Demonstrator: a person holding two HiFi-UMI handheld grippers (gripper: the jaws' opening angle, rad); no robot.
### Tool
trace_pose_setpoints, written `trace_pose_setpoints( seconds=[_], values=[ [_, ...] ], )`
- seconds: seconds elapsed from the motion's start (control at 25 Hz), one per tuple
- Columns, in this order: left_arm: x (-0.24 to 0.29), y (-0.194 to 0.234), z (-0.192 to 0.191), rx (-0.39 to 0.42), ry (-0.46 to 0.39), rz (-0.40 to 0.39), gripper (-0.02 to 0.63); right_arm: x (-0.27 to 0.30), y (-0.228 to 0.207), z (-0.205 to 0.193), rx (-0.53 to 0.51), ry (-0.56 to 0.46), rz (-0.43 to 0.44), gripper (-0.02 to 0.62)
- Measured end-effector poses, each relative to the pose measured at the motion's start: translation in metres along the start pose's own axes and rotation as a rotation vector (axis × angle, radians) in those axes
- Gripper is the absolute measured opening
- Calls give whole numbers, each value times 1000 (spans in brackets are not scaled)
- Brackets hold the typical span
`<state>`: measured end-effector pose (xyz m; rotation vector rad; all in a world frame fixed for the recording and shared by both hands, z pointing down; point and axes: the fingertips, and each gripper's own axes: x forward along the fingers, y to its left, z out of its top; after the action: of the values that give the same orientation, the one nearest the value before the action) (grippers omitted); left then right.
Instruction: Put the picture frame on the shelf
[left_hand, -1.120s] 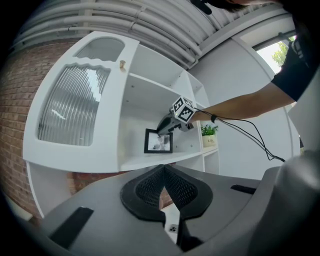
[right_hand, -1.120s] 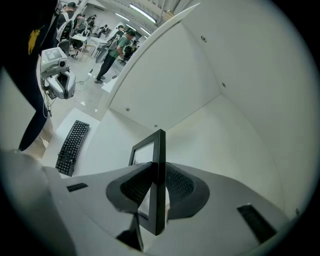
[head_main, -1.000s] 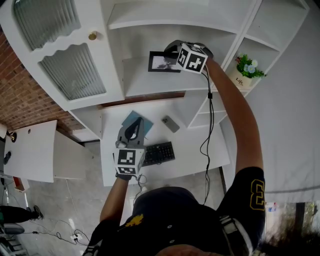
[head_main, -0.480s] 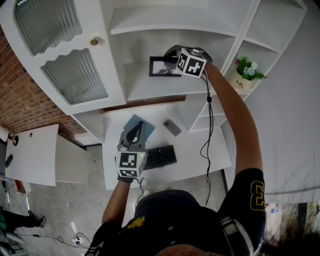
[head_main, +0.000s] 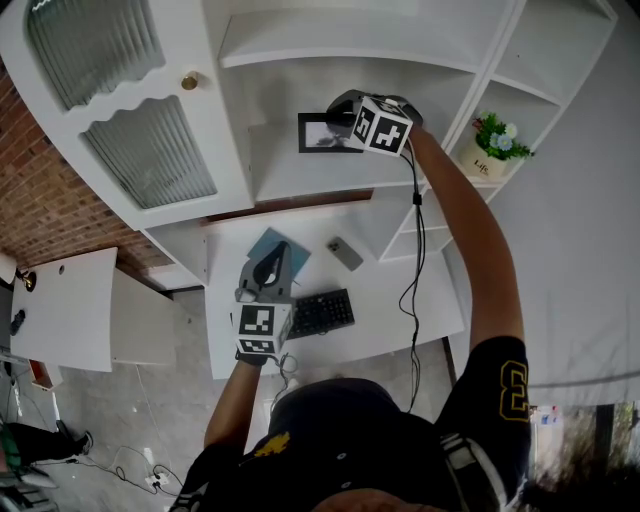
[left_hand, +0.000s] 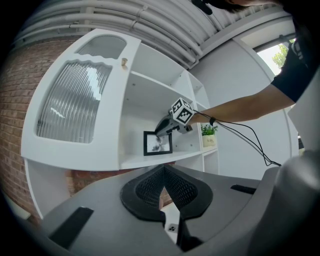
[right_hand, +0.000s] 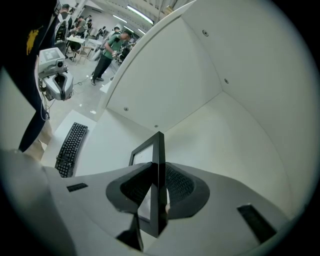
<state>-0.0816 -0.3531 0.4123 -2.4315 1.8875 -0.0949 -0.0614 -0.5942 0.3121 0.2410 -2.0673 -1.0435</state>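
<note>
The black picture frame (head_main: 324, 132) stands upright on the middle white shelf (head_main: 300, 170), its lower edge at the board. My right gripper (head_main: 343, 116) is shut on the frame's right side, arm stretched up to it. In the right gripper view the frame (right_hand: 158, 150) sits edge-on, pinched between the pads of the right gripper (right_hand: 159, 176). The left gripper view shows the frame (left_hand: 157, 143) and the right gripper (left_hand: 166, 126) from below. My left gripper (head_main: 267, 268) hangs low over the desk, jaws shut with nothing between them (left_hand: 164, 172).
On the white desk (head_main: 400, 295) lie a black keyboard (head_main: 320, 312), a phone (head_main: 345, 253) and a blue pad (head_main: 272, 243). A potted plant (head_main: 491, 143) sits in the right shelf bay. A glass-paned cabinet door (head_main: 150, 150) closes the left side.
The head view has shifted slightly. The right gripper and the frame have settled a touch lower on the shelf, then held still. The left gripper has barely moved.
</note>
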Motion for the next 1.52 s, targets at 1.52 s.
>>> trace_pose_setpoints(
  seconds=[1.52],
  values=[
    [-17,13,17,-7,-60,13,18,2,-4,-2,-35,40,-77,95]
  ],
)
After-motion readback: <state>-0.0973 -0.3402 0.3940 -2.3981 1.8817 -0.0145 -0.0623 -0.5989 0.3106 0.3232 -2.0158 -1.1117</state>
